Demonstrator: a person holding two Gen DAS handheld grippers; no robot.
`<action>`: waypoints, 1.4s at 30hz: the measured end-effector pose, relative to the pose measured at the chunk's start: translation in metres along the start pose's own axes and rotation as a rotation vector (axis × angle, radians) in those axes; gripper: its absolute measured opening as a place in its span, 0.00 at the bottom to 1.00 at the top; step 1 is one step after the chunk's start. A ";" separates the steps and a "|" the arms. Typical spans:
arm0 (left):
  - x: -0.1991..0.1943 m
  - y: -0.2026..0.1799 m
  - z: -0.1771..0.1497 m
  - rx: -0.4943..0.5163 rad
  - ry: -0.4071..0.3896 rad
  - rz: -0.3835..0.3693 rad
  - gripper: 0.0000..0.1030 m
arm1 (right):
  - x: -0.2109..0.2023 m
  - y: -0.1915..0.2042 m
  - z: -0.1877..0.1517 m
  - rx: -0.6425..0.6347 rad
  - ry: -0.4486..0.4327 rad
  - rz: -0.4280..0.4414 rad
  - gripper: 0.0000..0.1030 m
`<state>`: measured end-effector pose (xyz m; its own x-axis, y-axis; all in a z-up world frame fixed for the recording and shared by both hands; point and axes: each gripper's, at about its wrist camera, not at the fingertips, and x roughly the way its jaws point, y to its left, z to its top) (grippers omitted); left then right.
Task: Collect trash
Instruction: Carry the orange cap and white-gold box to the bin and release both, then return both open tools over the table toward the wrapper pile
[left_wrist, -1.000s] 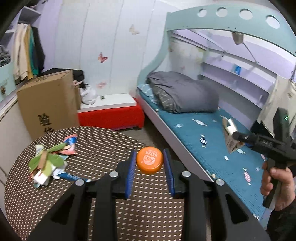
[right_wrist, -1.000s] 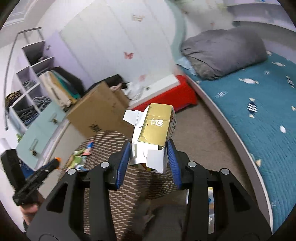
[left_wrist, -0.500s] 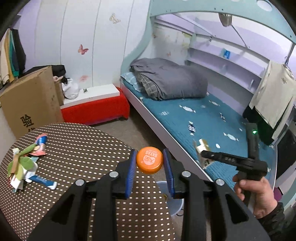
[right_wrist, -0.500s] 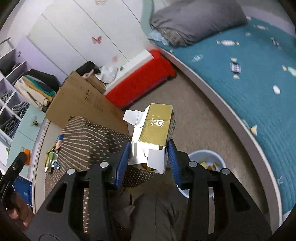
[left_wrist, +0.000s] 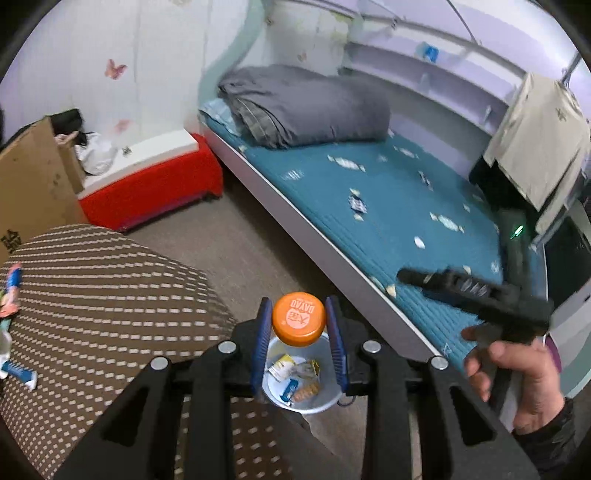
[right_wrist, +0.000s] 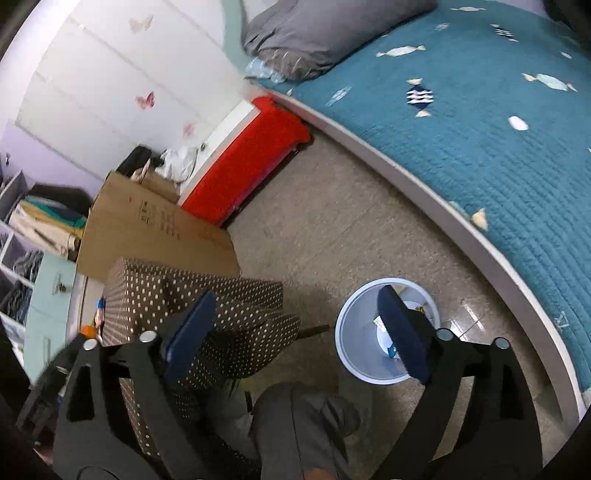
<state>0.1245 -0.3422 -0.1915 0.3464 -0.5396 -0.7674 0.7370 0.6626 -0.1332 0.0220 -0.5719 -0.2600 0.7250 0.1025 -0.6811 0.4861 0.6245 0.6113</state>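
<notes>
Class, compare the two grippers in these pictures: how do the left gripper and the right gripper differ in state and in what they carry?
1. The left gripper is shut on an orange bottle cap; the right gripper holds nothing.
2. The left gripper's jaws stand narrow; the right gripper's jaws have just been opening and stand wide apart.

Shared: both have blue pads on black fingers, and both point down toward the pale blue bin on the floor.
</notes>
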 end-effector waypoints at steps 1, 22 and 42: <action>0.006 -0.003 0.000 0.006 0.014 -0.005 0.28 | -0.007 -0.004 0.002 0.014 -0.017 0.003 0.87; 0.024 0.004 0.010 0.023 0.038 0.063 0.90 | -0.035 0.006 -0.003 -0.001 -0.103 -0.031 0.94; -0.097 0.044 0.001 -0.071 -0.182 0.106 0.91 | -0.049 0.114 -0.014 -0.251 -0.153 -0.018 0.94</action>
<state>0.1242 -0.2617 -0.1222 0.5236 -0.5458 -0.6543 0.6503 0.7521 -0.1071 0.0350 -0.4944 -0.1623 0.7917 -0.0167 -0.6107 0.3777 0.7991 0.4678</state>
